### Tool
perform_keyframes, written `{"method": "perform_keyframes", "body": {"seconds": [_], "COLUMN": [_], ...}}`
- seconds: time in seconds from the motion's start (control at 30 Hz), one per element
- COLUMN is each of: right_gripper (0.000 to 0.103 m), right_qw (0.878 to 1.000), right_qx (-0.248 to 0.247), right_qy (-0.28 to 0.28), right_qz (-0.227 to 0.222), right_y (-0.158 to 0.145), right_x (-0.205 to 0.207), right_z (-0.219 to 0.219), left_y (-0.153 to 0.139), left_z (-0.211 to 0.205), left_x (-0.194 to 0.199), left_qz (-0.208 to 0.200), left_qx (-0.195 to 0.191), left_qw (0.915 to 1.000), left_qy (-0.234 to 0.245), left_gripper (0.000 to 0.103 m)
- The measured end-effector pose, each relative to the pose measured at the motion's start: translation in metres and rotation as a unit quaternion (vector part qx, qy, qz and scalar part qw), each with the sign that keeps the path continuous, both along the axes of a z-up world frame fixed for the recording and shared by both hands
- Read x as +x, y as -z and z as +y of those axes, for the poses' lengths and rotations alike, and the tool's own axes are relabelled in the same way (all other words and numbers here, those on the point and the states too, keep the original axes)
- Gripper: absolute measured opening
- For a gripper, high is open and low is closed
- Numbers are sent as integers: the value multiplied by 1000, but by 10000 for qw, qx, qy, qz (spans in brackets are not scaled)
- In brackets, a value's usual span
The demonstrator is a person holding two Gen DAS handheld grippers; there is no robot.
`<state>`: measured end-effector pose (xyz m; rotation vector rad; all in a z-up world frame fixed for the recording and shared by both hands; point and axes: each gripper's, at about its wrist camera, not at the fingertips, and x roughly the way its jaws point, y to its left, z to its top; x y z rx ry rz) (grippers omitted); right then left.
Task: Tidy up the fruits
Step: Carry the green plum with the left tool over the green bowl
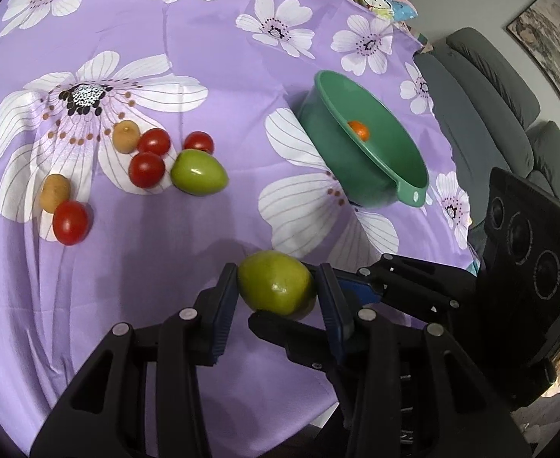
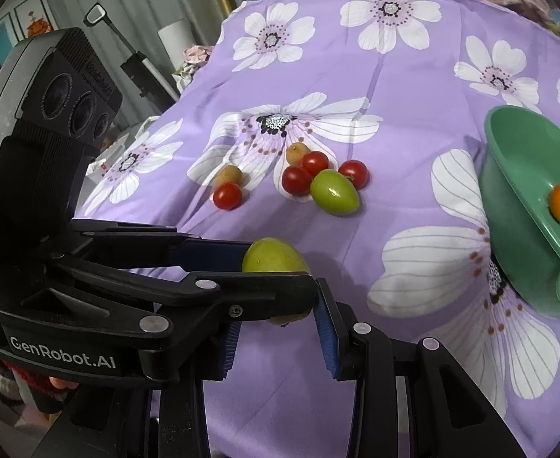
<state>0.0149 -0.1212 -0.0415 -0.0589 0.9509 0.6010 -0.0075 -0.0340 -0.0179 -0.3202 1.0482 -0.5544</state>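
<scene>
Shown is a table draped in a purple floral cloth (image 1: 211, 30), on which loose fruit and a green bowl (image 1: 360, 187) are set out. A green fruit (image 1: 276, 286), oval and plum-like, is held clear of the cloth between the blue pads of the left gripper (image 1: 276, 294); the jaws are partly closed, one pad pressed on each flank of the fruit. In the right wrist view the same fruit (image 2: 272, 257) is seen gripped, with the left gripper's arm crossing in front of it.

The right gripper (image 2: 280, 339) is shown with its jaws narrowly parted. A sliver of the green fruit appears in the gap, but whether the pads touch it cannot be told, since the crossing arm hides that region.

The bowl lies ahead and to the right of the held fruit, tilted with its mouth toward the grippers, and a small orange fruit (image 1: 358, 130) rests inside. The long axis of the held fruit runs roughly across the jaws. The coming move is judged to be a carry rightward to the bowl's rim.

Left on the cloth, well apart from the bowl, are a second green fruit (image 1: 199, 171), four cherry tomatoes (image 1: 146, 170) and two small brown fruits (image 1: 54, 192).
</scene>
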Motion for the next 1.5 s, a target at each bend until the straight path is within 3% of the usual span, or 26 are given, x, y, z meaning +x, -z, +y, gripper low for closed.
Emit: {"method": "perform_keyframes", "body": {"seconds": [0.97,1.5], "right_gripper": [38,38], "right_qw": [9953,9867], "right_qx": [639,736], "right_qy": [333,857], "right_qz": [-642,-1166], "right_y": [-26,-48], "right_x": [2,22], "right_z": [-47,-90], "left_y": [-39,-62], "left_z": [-53,-97], "left_x": [16,54], "left_qz": [-621,-1049], "left_qx": [550,520], "left_qw": [9960,9905], "left_qy": [318,724], "left_gripper": [41,41]}}
